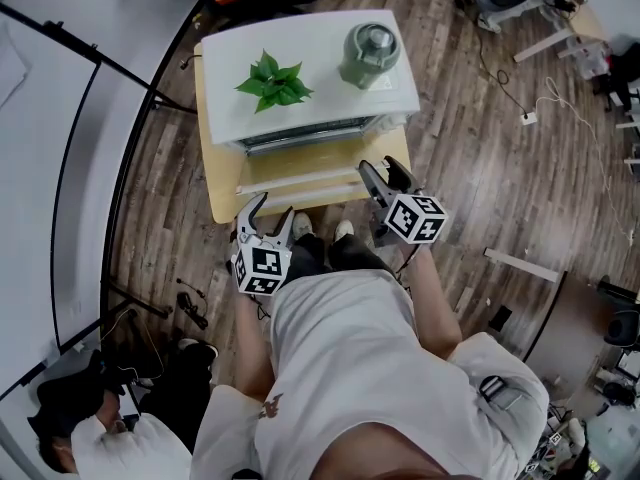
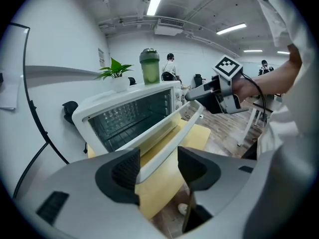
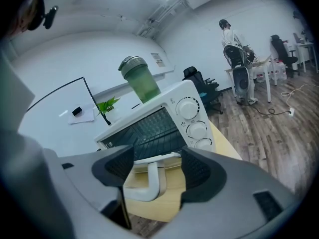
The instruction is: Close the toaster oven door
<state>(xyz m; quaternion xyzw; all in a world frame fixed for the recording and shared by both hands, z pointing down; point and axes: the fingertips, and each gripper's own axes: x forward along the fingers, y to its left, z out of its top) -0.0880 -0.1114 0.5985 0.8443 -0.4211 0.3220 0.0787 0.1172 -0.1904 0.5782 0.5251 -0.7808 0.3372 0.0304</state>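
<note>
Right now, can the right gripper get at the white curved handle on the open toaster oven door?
Probably yes: the right gripper has its jaws apart with the white curved handle between them, and nothing blocks it.

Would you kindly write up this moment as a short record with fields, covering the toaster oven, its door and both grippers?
oven: white toaster oven on a yellow table
door: door open, dropped forward over the table
on top: potted plant and green bottle
left gripper: left gripper has jaws apart, with the door's edge between them, not clamped
right gripper: right gripper has jaws apart around the end of the handle, not clamped
task status: door not yet closed
</note>
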